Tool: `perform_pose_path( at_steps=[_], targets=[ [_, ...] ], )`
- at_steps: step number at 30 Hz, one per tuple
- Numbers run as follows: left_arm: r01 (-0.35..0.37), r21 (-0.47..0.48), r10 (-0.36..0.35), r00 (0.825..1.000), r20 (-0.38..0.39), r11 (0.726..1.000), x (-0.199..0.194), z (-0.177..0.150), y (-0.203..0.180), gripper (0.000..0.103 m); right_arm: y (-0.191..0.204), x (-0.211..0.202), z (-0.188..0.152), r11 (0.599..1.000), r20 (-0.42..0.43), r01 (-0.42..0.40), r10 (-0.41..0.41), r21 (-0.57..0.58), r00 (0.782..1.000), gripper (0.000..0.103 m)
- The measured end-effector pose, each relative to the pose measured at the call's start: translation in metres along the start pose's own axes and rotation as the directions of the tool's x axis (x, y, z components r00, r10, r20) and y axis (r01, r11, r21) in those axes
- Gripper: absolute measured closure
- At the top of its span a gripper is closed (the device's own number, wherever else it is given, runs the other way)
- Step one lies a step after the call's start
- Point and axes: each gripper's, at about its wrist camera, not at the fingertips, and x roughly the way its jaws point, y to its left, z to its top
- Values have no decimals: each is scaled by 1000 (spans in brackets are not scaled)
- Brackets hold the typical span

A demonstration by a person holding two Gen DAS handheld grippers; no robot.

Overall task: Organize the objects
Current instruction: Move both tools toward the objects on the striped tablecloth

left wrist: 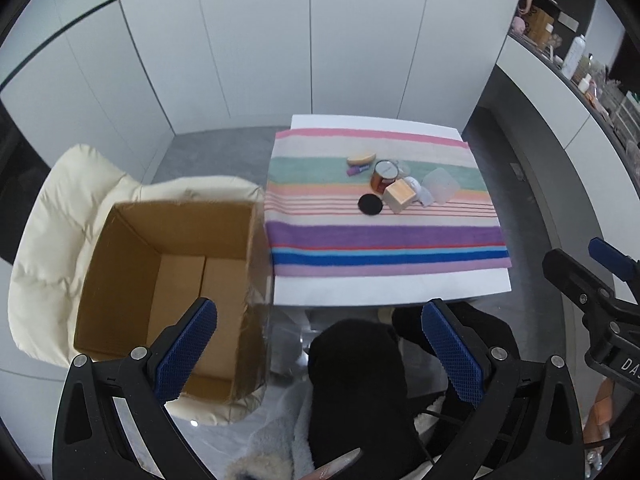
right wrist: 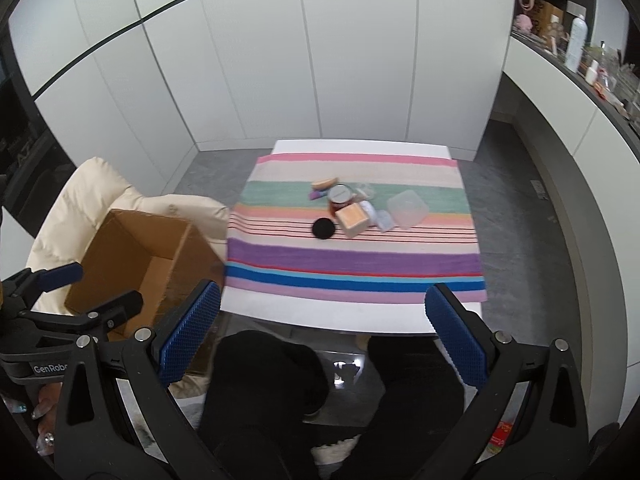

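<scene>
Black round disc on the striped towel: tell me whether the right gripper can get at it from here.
Probably yes. The right gripper is open and empty, and the towel between it and the black disc is bare. The wooden block sits close on the disc's right, leaving little room there.

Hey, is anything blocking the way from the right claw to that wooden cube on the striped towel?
Nothing visible blocks it. The right claw is open and held back off the near table edge, and the towel between it and the wooden cube is bare. Only the black disc lies just left of the cube.
</scene>
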Motion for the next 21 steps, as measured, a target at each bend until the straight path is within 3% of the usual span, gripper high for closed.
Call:
perform_pose_path(
  at_steps=[3,8,18,21],
  targets=[
    [-21,36,20,999,45,999,0,4,-20,0,-19,3,-1,1000,-6,-5,5,6,1000,0],
    [0,68,-4,998,57,998,13,13,-51,0,-53,13,-6,1000,-33,-16,17,21,999,0],
    [39,98,-37,999,-22,994,68,23,-102,0,-128,42,-14,996,-63,8,-3,92,998,0],
    [52,105,-52,999,-8,993,75,36,-115,0,-141,51,-11,996,-61,26,-21,90,998,0]
  ],
)
